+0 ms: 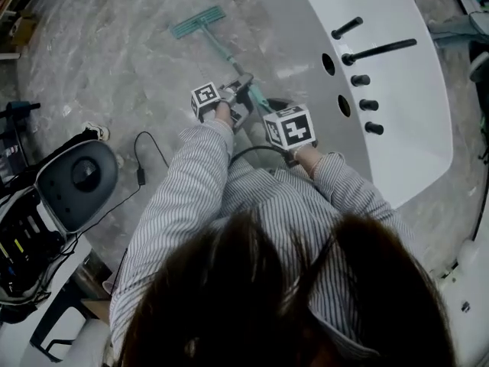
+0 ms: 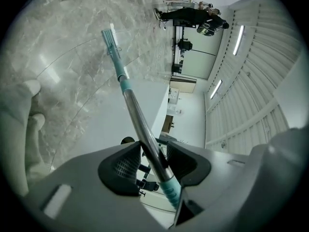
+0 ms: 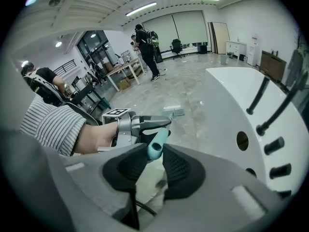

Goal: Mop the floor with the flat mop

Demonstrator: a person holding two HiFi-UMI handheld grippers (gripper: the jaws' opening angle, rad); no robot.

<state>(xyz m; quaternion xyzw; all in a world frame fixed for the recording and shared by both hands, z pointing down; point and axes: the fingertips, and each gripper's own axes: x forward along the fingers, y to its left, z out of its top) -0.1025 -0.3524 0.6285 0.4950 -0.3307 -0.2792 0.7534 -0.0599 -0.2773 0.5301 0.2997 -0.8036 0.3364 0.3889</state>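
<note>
A flat mop lies out ahead, its teal head flat on the grey marble floor. Its handle slants back toward me. My left gripper is shut on the metal pole, which runs between its pads up to the mop head. My right gripper is shut on the teal end grip of the handle, just behind the left gripper. The mop head shows small on the floor beyond.
A big white curved tub-like unit with black pegs and holes stands close on the right. At the left are a grey round-topped machine and a black cable on the floor. People stand far off by desks.
</note>
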